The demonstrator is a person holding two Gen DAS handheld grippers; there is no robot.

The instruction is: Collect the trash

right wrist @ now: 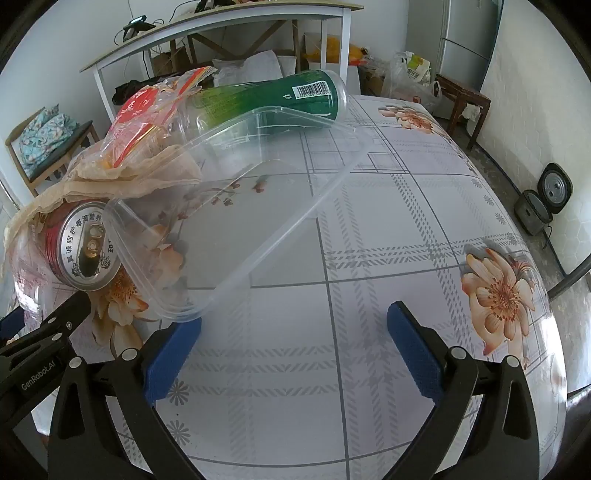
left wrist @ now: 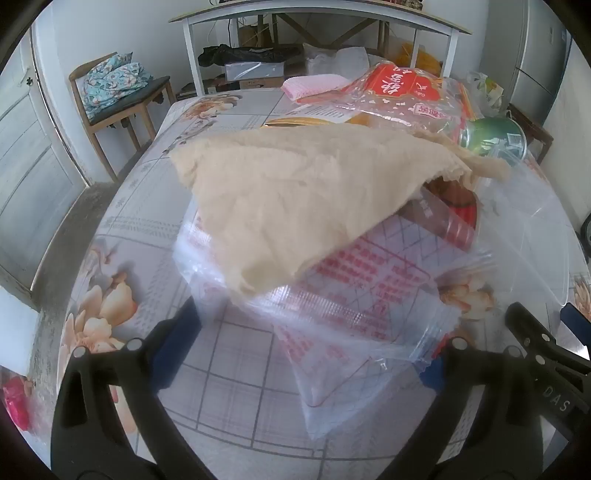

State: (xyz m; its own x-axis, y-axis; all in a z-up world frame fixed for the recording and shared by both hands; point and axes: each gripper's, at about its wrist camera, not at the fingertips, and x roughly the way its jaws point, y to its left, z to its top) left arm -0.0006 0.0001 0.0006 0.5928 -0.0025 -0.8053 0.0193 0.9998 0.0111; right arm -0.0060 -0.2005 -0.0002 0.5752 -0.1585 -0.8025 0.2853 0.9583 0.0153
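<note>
A heap of trash lies on the flowered tablecloth [right wrist: 369,221]. In the left wrist view a beige paper napkin [left wrist: 295,199] drapes over a clear bag with red print [left wrist: 354,295]. A red can [left wrist: 458,225] pokes out beneath it. My left gripper [left wrist: 306,358] is open, and the bag's near corner lies between its fingers. In the right wrist view a clear plastic container [right wrist: 240,206] lies tilted beside the red can [right wrist: 85,247], a green cup [right wrist: 273,99] and a red snack bag [right wrist: 147,107]. My right gripper [right wrist: 293,336] is open; its left pad [right wrist: 173,354] is at the container's near rim.
A pink foam piece [left wrist: 314,86] sits at the table's far side. Behind stand a white desk [left wrist: 317,14], a chair with folded cloth [left wrist: 118,88] and a fridge [right wrist: 469,33]. A wooden stool [right wrist: 461,99] and a rice cooker [right wrist: 546,199] are on the right.
</note>
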